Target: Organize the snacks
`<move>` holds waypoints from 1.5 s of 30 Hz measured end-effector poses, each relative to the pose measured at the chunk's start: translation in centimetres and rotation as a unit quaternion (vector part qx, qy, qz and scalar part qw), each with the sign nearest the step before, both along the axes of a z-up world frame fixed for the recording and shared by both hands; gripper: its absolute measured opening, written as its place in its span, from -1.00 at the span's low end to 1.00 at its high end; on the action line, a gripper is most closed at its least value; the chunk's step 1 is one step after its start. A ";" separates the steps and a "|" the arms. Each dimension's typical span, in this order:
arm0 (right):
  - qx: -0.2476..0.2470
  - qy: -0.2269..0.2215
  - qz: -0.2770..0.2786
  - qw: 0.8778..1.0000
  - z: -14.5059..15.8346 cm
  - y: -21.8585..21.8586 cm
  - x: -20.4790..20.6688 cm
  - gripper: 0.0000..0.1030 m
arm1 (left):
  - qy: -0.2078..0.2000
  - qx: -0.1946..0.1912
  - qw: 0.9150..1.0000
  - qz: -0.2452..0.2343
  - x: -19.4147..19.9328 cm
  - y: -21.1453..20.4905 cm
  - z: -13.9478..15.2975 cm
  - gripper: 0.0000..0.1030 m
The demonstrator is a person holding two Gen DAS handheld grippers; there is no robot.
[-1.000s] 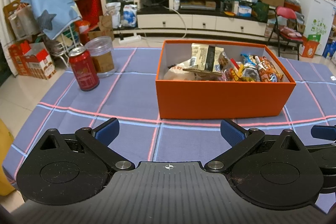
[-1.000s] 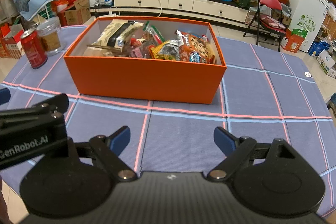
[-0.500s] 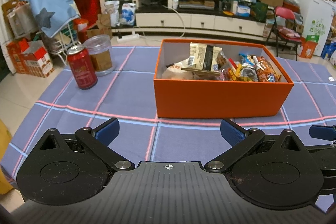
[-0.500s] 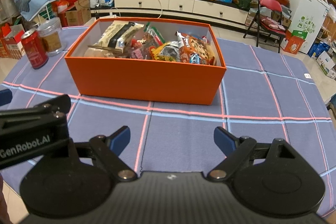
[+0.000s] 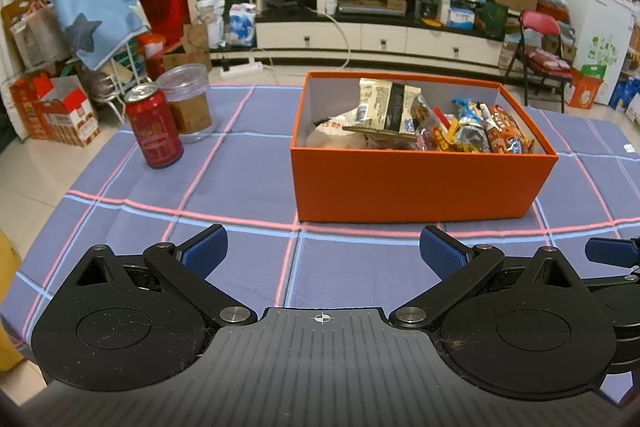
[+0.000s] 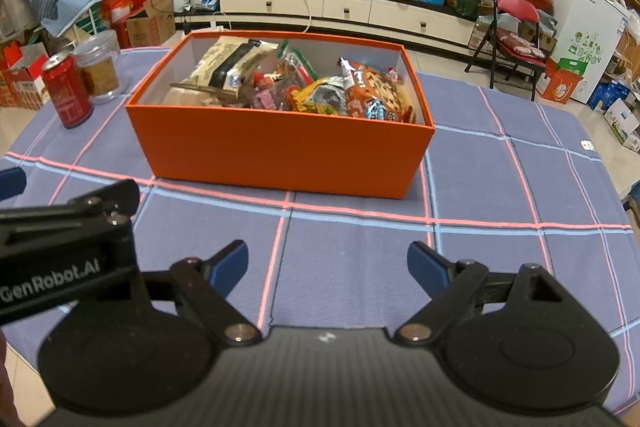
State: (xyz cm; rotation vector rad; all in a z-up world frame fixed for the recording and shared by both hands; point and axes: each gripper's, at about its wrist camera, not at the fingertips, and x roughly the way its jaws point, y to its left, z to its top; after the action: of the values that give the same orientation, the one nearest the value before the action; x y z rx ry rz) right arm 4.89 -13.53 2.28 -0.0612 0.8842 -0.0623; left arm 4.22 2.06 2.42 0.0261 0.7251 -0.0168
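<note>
An orange box (image 5: 416, 187) stands on the blue plaid tablecloth, filled with several snack packets (image 5: 452, 131). It also shows in the right wrist view (image 6: 276, 151), with the snack packets (image 6: 320, 87) piled inside. My left gripper (image 5: 322, 253) is open and empty, low over the cloth in front of the box. My right gripper (image 6: 328, 267) is open and empty, also in front of the box. The left gripper's body (image 6: 64, 255) shows at the left of the right wrist view.
A red can (image 5: 154, 125) and a clear lidded jar (image 5: 188, 107) stand on the cloth left of the box. The table edge runs close at the left and right. Beyond the table are a TV stand, a red folding chair (image 5: 540, 51) and cardboard boxes.
Both grippers have drawn back slightly and risen a little, so the box looks a bit farther and lower. Both stay open. Nothing on the table has moved.
</note>
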 end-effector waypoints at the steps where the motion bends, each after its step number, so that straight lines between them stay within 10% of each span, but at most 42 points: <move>1: 0.000 0.000 0.000 1.000 0.0 0.0 0.0 0.72 | 0.000 0.000 1.000 0.000 0.0 0.0 0.0 0.89; 45: -0.004 0.001 0.004 1.000 -0.2 0.2 -0.2 0.72 | 0.009 0.001 1.000 -0.005 0.2 0.1 -0.3 0.89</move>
State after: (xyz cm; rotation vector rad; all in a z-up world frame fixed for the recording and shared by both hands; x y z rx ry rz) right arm 4.70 -13.38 2.05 -0.0718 0.8860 -0.0587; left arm 4.43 2.18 2.12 0.0307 0.7431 -0.0256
